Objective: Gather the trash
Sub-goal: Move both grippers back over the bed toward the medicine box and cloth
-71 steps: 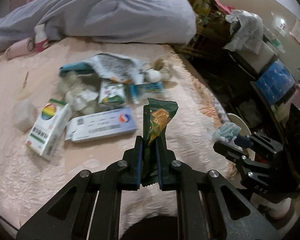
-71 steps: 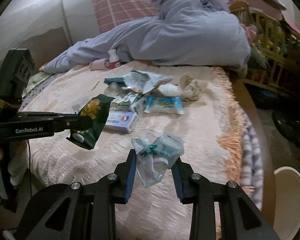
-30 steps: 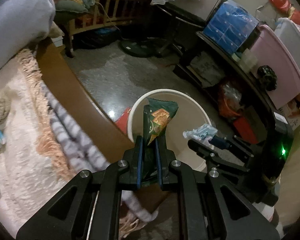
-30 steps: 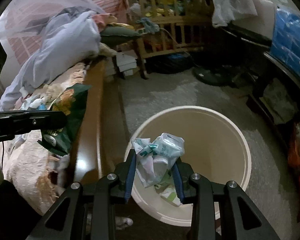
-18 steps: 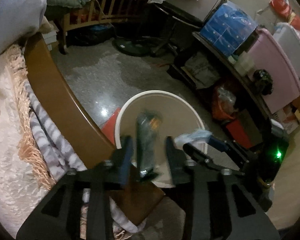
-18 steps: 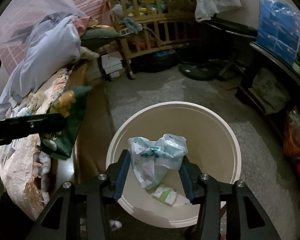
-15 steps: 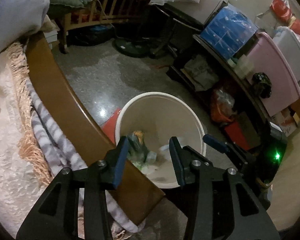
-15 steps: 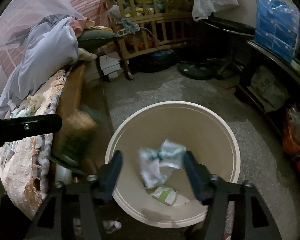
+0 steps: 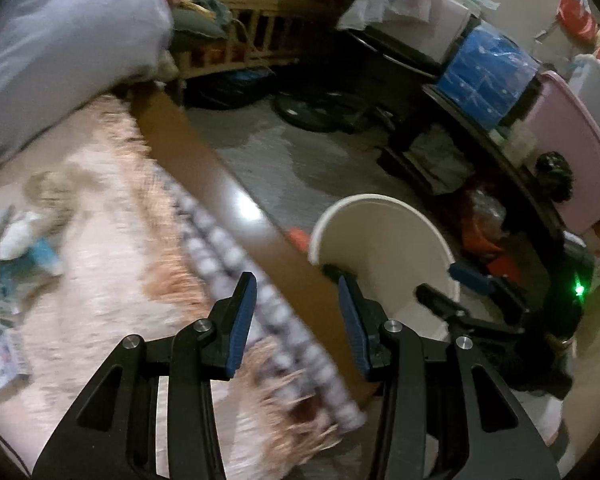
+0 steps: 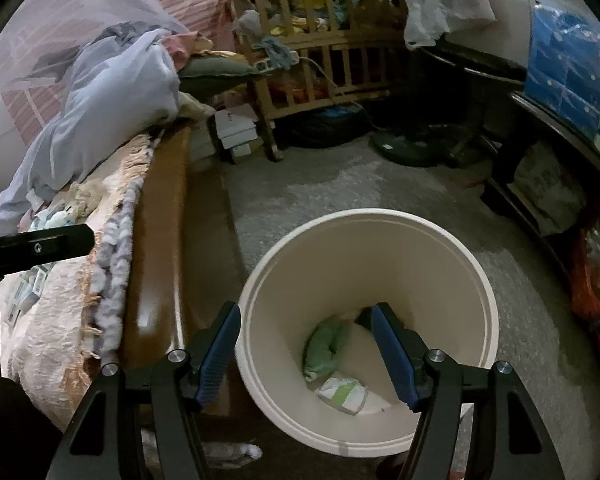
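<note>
Our left tongs [image 9: 296, 312] and right tongs [image 10: 305, 344] gape empty; crumpled green and white wrappers [image 10: 332, 364] lie at the bottom of the round cream plastic bin [image 10: 452, 264] on the floor

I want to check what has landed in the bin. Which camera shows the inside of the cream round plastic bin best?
The right wrist view: it looks down into the cream round plastic bin, showing trash on the bottom. The left wrist view shows only its rim and inner wall, partly behind the bed's edge.

Cream bin [image 10: 440, 240], green wrapper [image 10: 324, 346], pink bedspread [image 9: 100, 280], blue crate [image 9: 488, 76]
</note>
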`<state>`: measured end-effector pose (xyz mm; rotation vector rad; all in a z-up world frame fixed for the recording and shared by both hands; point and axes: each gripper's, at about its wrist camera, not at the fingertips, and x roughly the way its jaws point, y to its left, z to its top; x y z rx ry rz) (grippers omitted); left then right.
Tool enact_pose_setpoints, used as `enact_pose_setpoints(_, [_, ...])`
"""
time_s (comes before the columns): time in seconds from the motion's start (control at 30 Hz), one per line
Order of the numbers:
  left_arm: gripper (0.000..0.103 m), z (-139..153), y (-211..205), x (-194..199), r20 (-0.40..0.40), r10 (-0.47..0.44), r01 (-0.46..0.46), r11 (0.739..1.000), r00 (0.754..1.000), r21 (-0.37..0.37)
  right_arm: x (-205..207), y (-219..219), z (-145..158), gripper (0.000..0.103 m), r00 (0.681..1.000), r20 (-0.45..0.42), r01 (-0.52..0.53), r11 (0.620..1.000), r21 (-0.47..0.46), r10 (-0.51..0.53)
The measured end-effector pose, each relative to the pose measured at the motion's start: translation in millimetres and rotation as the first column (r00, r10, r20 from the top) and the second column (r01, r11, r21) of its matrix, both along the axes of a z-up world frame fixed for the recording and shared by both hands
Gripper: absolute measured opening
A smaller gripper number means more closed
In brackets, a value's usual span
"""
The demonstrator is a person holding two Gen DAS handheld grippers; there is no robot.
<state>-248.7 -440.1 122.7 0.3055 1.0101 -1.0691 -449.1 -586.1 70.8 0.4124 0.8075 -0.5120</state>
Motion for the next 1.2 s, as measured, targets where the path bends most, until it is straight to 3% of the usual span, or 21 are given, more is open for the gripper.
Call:
enact_pose_setpoints(0.3, [0.041, 12, 74, 41, 0.050, 0.120, -0.120, 0.993, 0.991, -0.002, 28, 39, 17, 0.066, 0.996, 0.018, -0.087, 0.996, -0.022, 0.087])
enact_pose_setpoints(0.5, [0.041, 15, 147, 70, 0.068, 0.233, -0.233, 0.972, 0.970, -0.007, 59, 78, 25, 0.068, 0.982, 0.031, -0.184, 0.983, -0.027, 0.184])
enact_pose_setpoints(0.93, [0.048, -21, 318, 131, 0.083, 0.490, -0.495, 0.866, 0.868, 0.066, 138, 158, 11, 0.071, 0.921, 0.036, -0.389, 0.920, 0.057, 0.387])
enact_pose_setpoints(1.03, [0.049, -32, 344, 143, 0.054, 0.534, -0.537, 0.841, 0.844, 0.069, 155, 173, 6, 0.071, 0.905, 0.024, -0.425, 0.903, 0.069, 0.424])
enact_pose_setpoints(1.2, [0.050, -43, 355, 157, 0.022, 0.558, -0.558, 0.827, 0.829, 0.060, 178, 193, 2, 0.071, 0.882, 0.015, -0.471, 0.878, 0.087, 0.471])
